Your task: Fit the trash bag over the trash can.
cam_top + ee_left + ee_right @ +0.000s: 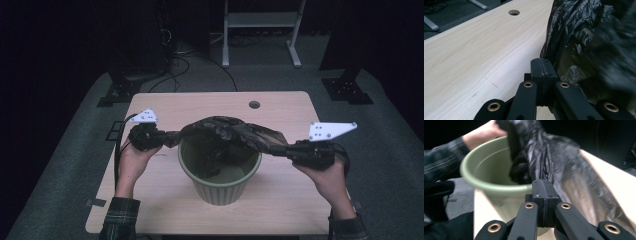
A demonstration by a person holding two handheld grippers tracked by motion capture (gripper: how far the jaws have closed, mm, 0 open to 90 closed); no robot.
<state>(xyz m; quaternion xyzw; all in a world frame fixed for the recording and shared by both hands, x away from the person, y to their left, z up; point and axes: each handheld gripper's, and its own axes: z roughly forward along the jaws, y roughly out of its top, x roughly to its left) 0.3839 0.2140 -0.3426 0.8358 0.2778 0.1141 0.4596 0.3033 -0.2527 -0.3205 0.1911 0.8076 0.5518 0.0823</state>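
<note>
While the person is stretching the black bin bag [227,132] across the mouth of the green bin [220,177], the thing most likely to be going wrong is the thin film itself. At the left of the high view, the left gripper [162,137] is sitting with its jaws pressed together on a gathered corner of the plastic, just left of the bin's rim. If that hand is pulling outward harder than the other, the twisted strand may be slipping out of the pinch or tearing where it is bunched.

In the middle of the frame, the bag is arching over the far half of the opening, with part of it sagging down inside the bin. The near rim is lying bare, so the bag is not yet seated around it. The bin is standing free on the wooden table [280,210], and a sideways tug could be tipping or dragging it.

At the right of the frame, the right gripper [289,151] is clamped tight on the other end of the bag, just beyond the rim on that side. In the right gripper view the plastic is running straight up from the closed jaws toward the bin. That view is blurred, so how much film is caught there I cannot tell.
</note>
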